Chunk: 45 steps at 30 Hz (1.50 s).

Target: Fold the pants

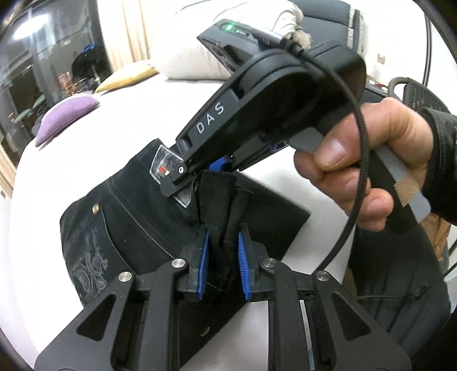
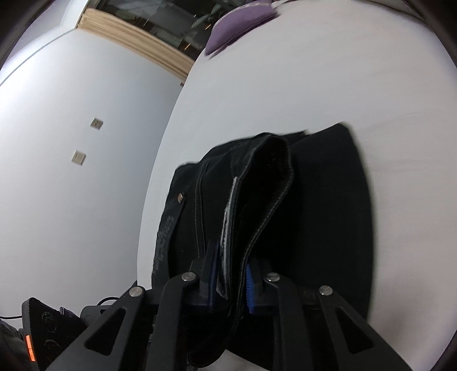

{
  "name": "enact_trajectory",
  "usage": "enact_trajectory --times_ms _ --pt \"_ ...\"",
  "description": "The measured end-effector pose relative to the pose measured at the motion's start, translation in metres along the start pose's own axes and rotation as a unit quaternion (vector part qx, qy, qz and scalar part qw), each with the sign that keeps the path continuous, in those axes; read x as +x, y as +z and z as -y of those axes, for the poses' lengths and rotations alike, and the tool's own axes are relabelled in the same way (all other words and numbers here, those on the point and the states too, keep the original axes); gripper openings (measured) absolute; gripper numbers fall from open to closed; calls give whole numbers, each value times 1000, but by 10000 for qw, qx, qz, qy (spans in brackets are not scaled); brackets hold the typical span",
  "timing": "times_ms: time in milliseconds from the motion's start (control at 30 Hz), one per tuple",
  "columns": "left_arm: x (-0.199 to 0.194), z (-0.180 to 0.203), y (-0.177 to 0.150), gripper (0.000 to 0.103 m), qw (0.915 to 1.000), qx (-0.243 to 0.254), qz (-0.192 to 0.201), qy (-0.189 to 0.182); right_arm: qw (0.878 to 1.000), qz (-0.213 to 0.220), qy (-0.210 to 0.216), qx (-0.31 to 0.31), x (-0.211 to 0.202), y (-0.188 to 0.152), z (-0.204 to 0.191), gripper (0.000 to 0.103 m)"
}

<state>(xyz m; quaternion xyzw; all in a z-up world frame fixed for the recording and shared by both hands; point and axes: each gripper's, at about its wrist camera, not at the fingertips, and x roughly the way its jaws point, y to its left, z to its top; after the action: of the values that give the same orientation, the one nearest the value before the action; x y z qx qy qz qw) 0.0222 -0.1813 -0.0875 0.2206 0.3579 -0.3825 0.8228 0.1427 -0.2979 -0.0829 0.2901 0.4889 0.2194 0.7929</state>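
Black pants [image 1: 137, 205] lie partly folded on a white surface [image 1: 85, 137], with a stud, grey stitching and a pale label showing. In the left wrist view my left gripper [image 1: 224, 242] is shut on a bunched black hem, which its blue pads [image 1: 204, 251] squeeze. Just beyond it my right gripper [image 1: 197, 177], held by a hand [image 1: 371, 159], bites the waistband beside the label. The right wrist view shows my right gripper [image 2: 231, 265] shut on the raised waistband of the pants [image 2: 328, 199], whose stitched edge loops up in front of it.
A purple cushion [image 1: 67, 120] [image 2: 242, 22] and a yellow cushion [image 1: 125, 77] sit at the far left of the surface, with a white pillow [image 1: 214, 57] behind. A mesh chair [image 1: 422, 94] stands at right. Grey floor [image 2: 71, 171] lies beyond the surface's left edge.
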Motion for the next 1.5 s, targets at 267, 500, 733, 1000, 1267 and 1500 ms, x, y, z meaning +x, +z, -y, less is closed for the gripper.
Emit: enact_trajectory --times_ms 267,500,733,1000,1267,1500 --pt "11 4 12 18 9995 192 -97 -212 9992 244 83 312 -16 1 32 17" --pt "12 11 9 17 9988 289 -183 -363 9959 537 148 713 -25 -18 62 16" --pt "16 3 -2 17 9975 168 -273 -629 9893 653 496 1203 -13 -33 92 17" --pt "-43 -59 -3 18 9921 -860 490 -777 9828 1053 104 1511 -45 -46 85 44" --pt "-7 -163 -29 18 9676 -2490 -42 -405 9911 970 592 689 -53 -33 24 43" --pt "7 -180 -54 18 9526 -2967 -522 -429 9951 345 263 893 -10 -50 46 31"
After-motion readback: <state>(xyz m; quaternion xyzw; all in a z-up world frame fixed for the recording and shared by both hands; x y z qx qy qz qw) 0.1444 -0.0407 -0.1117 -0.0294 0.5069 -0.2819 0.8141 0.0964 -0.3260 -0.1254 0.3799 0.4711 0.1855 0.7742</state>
